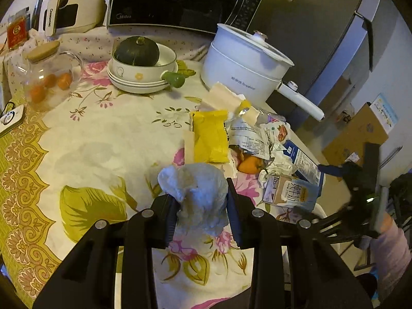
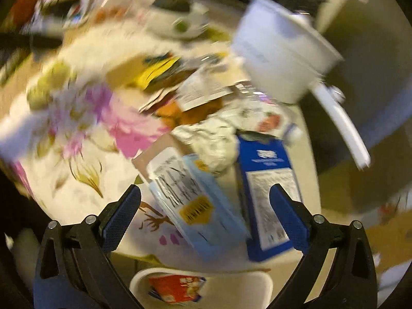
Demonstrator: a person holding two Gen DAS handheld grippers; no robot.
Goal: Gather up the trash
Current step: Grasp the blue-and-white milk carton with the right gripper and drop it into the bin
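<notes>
The crumpled tissue (image 1: 198, 193), light and squashy, sits clamped across its middle in my left gripper (image 1: 203, 203) just this side of the yellow wrapper (image 1: 209, 136), while my right gripper (image 2: 206, 216) hangs spread over the stiffer milk cartons (image 2: 195, 200).

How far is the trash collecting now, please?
Done: a red wrapper already lies in the white bin. In hand: the left gripper holds a crumpled tissue. Left: yellow packet, milk carton, blue box; right gripper is open above them.
</notes>
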